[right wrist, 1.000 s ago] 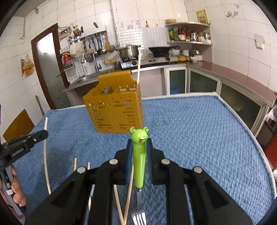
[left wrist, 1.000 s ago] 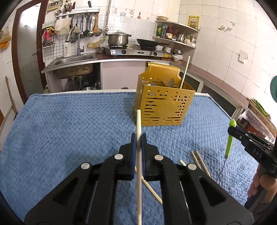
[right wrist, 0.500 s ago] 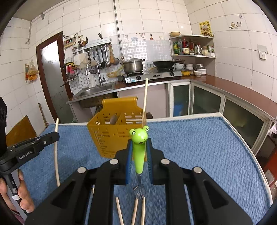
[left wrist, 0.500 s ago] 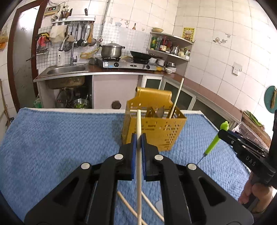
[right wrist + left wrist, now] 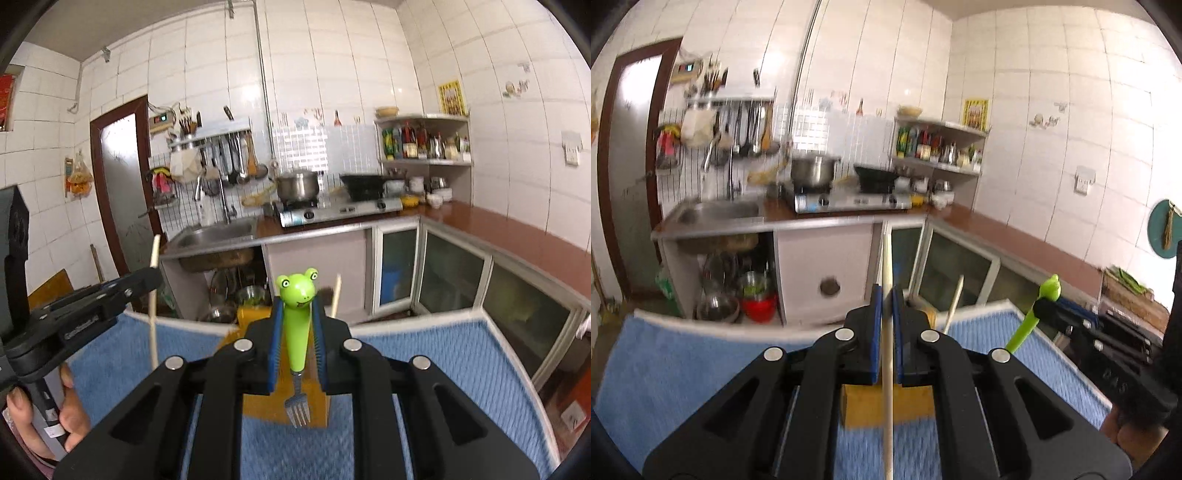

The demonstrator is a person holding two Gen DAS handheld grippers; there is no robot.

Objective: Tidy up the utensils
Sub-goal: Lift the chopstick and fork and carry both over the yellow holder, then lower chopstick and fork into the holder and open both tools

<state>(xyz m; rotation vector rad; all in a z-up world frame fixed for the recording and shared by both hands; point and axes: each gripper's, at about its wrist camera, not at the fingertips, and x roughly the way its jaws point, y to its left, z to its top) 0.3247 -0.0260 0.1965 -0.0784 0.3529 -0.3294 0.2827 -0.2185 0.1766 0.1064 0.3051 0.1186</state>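
Left wrist view showed the left gripper (image 5: 886,328) raised, its fingers pinching 1 chopstick (image 5: 887,398) upright; the right gripper (image 5: 297,332) pinched a frog-handled fork (image 5: 296,332), tines down, above the yellow holder (image 5: 273,402).

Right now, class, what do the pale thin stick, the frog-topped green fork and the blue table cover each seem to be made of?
Pale thin stick: probably unvarnished wood or bamboo, matt, even cream colour.
Frog-topped green fork: glossy handle with painted eyes, likely plastic or ceramic; the tines look like shiny steel.
Blue table cover: woven or knitted textile, soft looking with a ribbed, towel-like pattern.
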